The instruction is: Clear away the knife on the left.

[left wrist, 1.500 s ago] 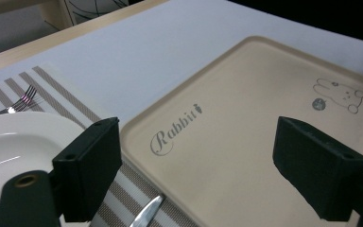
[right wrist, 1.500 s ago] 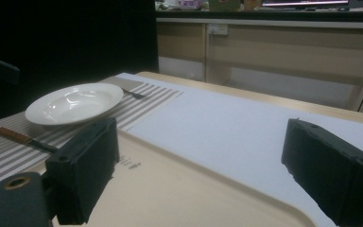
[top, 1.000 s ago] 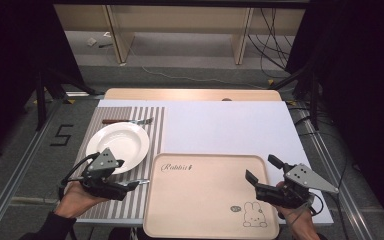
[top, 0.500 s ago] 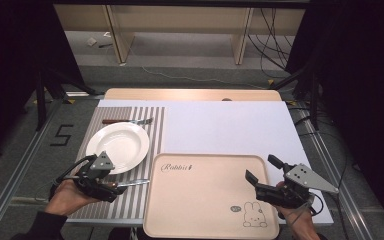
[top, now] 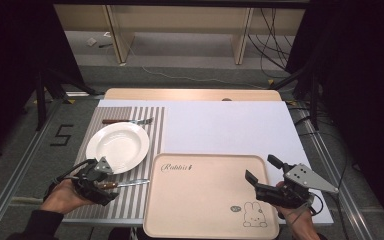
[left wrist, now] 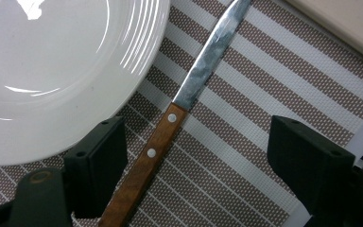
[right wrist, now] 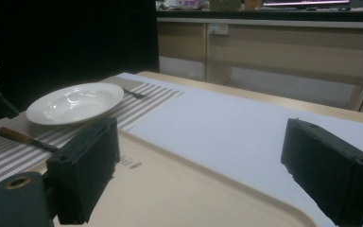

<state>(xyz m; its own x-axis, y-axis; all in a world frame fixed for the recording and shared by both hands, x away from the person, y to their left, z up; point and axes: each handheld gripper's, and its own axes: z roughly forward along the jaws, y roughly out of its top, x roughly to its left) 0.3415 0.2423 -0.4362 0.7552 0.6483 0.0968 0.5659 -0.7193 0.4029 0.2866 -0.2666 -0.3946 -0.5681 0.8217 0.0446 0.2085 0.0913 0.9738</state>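
I see the knife (left wrist: 170,127) lying on the striped mat (left wrist: 274,90), just near of the white plate (left wrist: 52,71). My left gripper (left wrist: 196,163) view shows its wooden handle between the open jaws, untouched; they have just been closing slightly. My right gripper (top: 264,176) hovers open over the tray (top: 205,200).

On the table there are 1 round white ceramic plate (top: 118,146), 2 wooden-handled steel knives (top: 125,184) (top: 126,121), 1 brown-and-white striped woven placemat (top: 156,130), 1 beige rectangular plastic tray (top: 205,200) with a rabbit print, and 1 white board (top: 230,125).
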